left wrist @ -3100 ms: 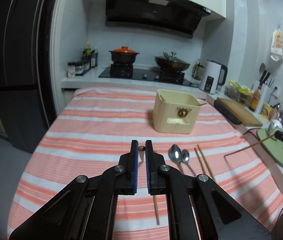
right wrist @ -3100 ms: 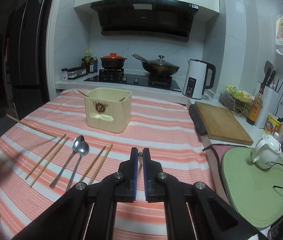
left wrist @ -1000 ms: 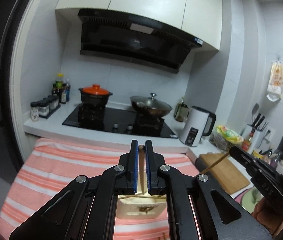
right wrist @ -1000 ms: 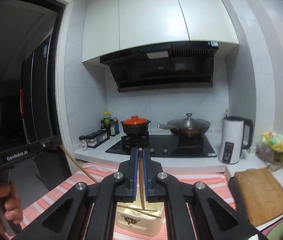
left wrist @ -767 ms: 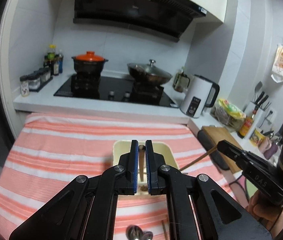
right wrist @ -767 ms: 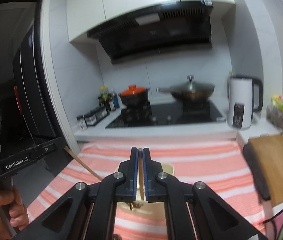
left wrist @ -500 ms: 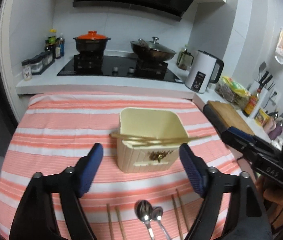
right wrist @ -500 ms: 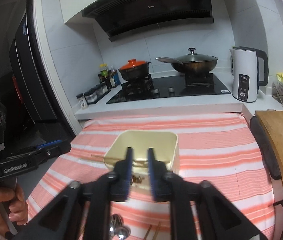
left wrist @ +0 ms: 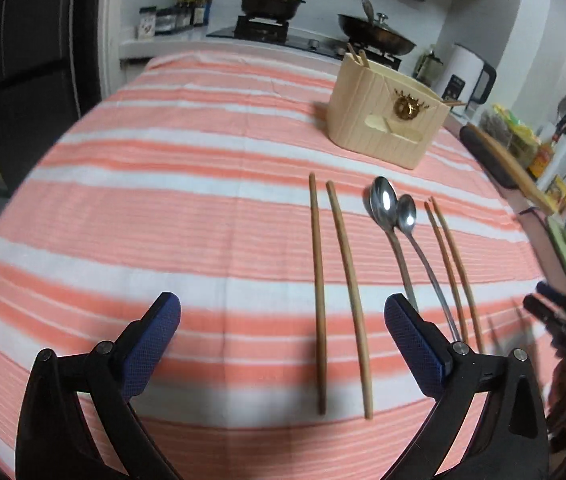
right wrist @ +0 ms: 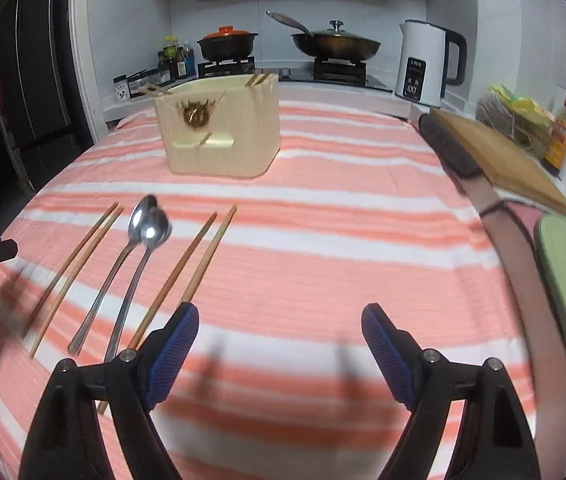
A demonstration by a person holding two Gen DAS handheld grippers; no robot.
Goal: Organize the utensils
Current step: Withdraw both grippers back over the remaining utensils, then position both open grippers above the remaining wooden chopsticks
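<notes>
Chopsticks, two spoons: frame centre, on striped cloth. My left claw and right claw: both spread wide, empty.

Cream ribbed utensil box stands upright toward the far edge of my bench, chopstick ends poking over its rim. Nearer my edge, lying flat in a row: one chopstick pair, two steel spoons bowls touching, another chopstick pair.
</notes>
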